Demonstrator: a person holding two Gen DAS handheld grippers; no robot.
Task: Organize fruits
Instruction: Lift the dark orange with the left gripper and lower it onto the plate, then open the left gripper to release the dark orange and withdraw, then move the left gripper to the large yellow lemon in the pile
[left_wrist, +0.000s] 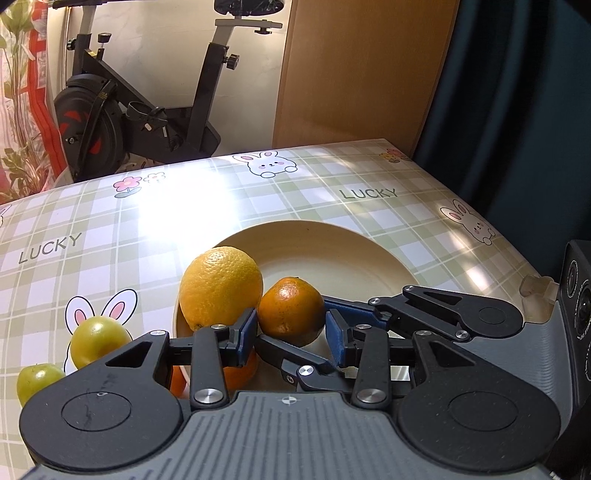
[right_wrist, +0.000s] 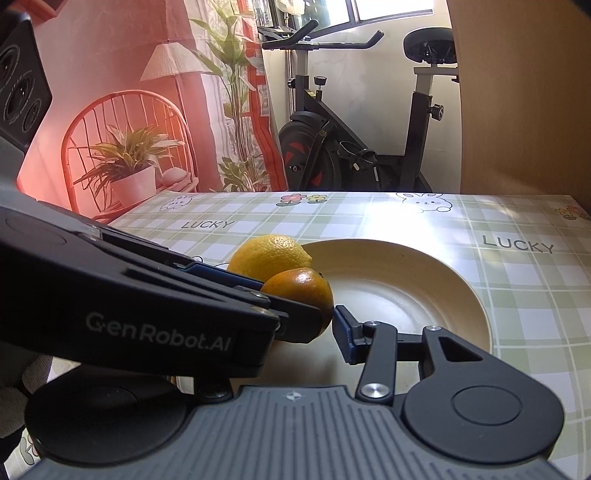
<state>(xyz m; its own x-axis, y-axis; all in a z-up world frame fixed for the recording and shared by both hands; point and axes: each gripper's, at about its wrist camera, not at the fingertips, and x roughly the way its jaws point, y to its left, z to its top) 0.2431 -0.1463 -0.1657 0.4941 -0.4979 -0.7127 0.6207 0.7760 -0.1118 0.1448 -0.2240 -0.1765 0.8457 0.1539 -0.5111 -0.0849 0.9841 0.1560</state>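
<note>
A small orange tangerine (left_wrist: 290, 312) (right_wrist: 306, 291) is over the near left part of a cream plate (left_wrist: 332, 225) (right_wrist: 461, 280). I cannot tell if it rests there. My left gripper (left_wrist: 291, 325) has its blue pads (left_wrist: 245, 332) against the tangerine's two sides. My right gripper (right_wrist: 291, 317) comes in from the right, and its fingers (left_wrist: 388, 314) straddle the same fruit crosswise. Its right pad (right_wrist: 343, 332) touches the tangerine, while the left gripper hides its other finger. A big yellow citrus (left_wrist: 221, 288) (right_wrist: 269, 254) leans on the plate's left rim.
Another orange (left_wrist: 242, 371) lies under my left finger by the plate's near rim. Two green fruits (left_wrist: 98, 339) (left_wrist: 37, 380) sit on the checked tablecloth (left_wrist: 110, 229) to the left. Beyond the table's far edge stand an exercise bike (left_wrist: 147, 110) (right_wrist: 351, 147) and a wooden panel (left_wrist: 362, 74).
</note>
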